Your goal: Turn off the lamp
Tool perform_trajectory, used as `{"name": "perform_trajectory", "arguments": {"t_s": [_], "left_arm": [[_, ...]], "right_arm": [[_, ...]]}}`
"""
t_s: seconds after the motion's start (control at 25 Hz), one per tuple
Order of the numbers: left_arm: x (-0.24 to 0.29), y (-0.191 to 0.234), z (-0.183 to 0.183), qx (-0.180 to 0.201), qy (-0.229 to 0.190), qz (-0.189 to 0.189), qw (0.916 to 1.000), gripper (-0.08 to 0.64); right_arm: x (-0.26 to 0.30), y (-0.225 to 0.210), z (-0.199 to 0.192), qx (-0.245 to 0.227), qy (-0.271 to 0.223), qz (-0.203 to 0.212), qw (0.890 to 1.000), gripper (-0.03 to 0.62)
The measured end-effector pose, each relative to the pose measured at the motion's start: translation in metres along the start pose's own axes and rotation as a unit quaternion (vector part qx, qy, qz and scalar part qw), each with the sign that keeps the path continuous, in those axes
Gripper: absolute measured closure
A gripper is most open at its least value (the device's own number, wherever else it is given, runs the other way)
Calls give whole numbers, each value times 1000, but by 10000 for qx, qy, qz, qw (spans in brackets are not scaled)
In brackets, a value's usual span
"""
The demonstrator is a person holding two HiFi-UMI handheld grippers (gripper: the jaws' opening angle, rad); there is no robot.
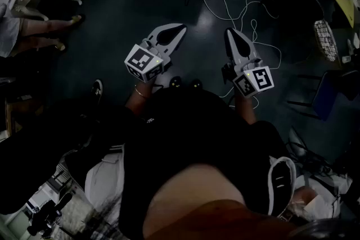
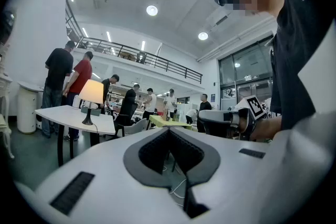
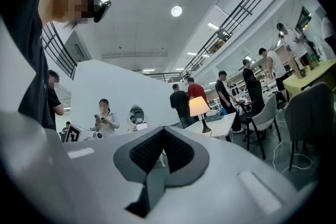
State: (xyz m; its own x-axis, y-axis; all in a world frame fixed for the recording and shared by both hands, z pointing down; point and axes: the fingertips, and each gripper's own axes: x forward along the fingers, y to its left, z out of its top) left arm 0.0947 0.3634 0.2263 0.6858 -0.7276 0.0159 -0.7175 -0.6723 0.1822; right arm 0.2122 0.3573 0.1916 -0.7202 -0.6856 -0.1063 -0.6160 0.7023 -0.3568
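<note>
Left claw: my white-shelled left claw (image 2: pixel 169 131) sits nearest the lens, clenched on nothing. Its grey ribbed pads meet at the tips, and only floor and cable show through the spade-shaped gap behind them.
Right claw: my matching white right claw (image 3: pixel 163 131) is likewise clenched and empty, pads closed tip to tip.
Pose: I hold both claws out in front of my waist, side by side but apart. Both point forward and roughly level, over the dark floor (image 1: pixel 124 3).
Lamp: a small table lamp with a cream fabric shade and a slim dark stem and base (image 2: pixel 91 93). It stands upright and lit, close to the near edge of its support.
Surface: a white rounded-corner surface on dark legs (image 2: pixel 55 112) carries the lamp. It is well apart from both claws, with open floor between.
Why so held: I judge that shut, empty jaws suit an approach, since there is nothing to carry and the closed tips make a firm point for pressing. Keeping both claws level and forward keeps the lamp in both claw views.
Stage: the lamp is lit, so the task is not yet done; by my reading, closing the distance comes first.
Switch: too small to make out from here.
Hazards: loose white cables (image 1: pixel 236 8) trail across the floor ahead. Standing people (image 2: pixel 58 68) are gathered just beyond the surface.
</note>
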Motion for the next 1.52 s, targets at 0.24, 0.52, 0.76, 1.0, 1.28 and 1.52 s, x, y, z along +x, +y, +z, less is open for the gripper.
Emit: {"name": "perform_trajectory", "arguments": {"t_s": [0.24,0.52,0.76,1.0,1.28,1.52], "left_arm": [[-10,6,4,6,-6,62,10000,552],[-3,1,4,100,13,65,9999,552],[-2,2,5,108,29,280,9995,552],[1,-1,5,102,84,426,9990,552],[1,-6,5,168,180,796,9965,554],[-12,-9,9,290,64,1099,9935,554]], "right_arm": [[0,4,-4,-152,-3,27,9999,592],[-5,-8,-4,-73,-51,-14,10000,592],[-11,-29,-4,117,-147,-114,9998,592],[-10,-35,-5,179,-151,73,9997,592],[-4,-36,-11,399,-134,532,9977,592],[6,-15,-5,421,-81,1026,9938,591]]}}
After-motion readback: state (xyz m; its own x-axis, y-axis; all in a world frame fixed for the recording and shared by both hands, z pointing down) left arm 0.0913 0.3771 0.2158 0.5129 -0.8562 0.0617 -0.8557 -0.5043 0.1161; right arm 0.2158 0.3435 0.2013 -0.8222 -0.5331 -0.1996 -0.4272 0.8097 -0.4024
